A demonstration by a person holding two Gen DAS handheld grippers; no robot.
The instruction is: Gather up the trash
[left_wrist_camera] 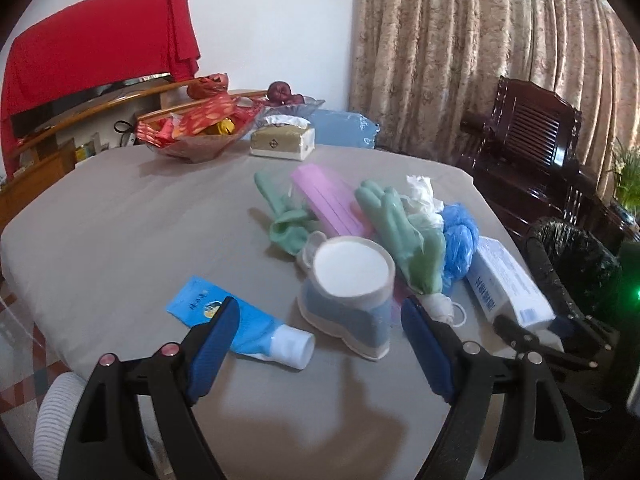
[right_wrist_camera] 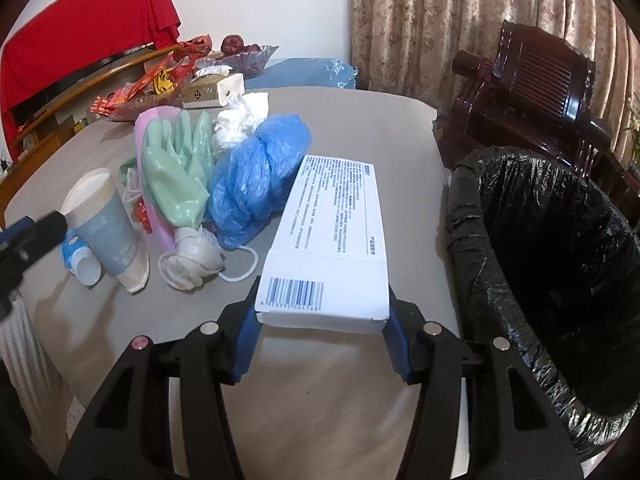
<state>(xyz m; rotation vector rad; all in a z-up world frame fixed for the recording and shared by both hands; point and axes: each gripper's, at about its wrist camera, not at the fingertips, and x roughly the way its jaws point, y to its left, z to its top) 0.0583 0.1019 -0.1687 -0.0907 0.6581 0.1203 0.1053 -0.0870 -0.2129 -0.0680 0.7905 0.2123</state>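
right gripper (right_wrist_camera: 322, 312) jaws gripping white box (right_wrist_camera: 332, 236) crosswise | you're aiming right, toward bin (right_wrist_camera: 540, 280) | left gripper (left_wrist_camera: 320, 320) jaws wide, empty

A heap of trash lies on the grey table. A white carton (right_wrist_camera: 328, 236) printed with fine text and a barcode lies flat, its long axis running toward 12 o'clock — its near end sits between blue pads. At its 10 o'clock, touching it, bulges a crumpled blue plastic bag (right_wrist_camera: 256, 176). Pale green rubber gloves (right_wrist_camera: 180, 172) lie at 9 o'clock of the bag, fingers toward 12, over a pink sheet (left_wrist_camera: 332, 204). A knotted white bag (right_wrist_camera: 192, 260) lies at the gloves' 6 o'clock. A paper cup (left_wrist_camera: 352, 292) lies tipped — white mouth facing up. A blue tube (left_wrist_camera: 248, 328) with a white cap lies flat at its 8 o'clock.
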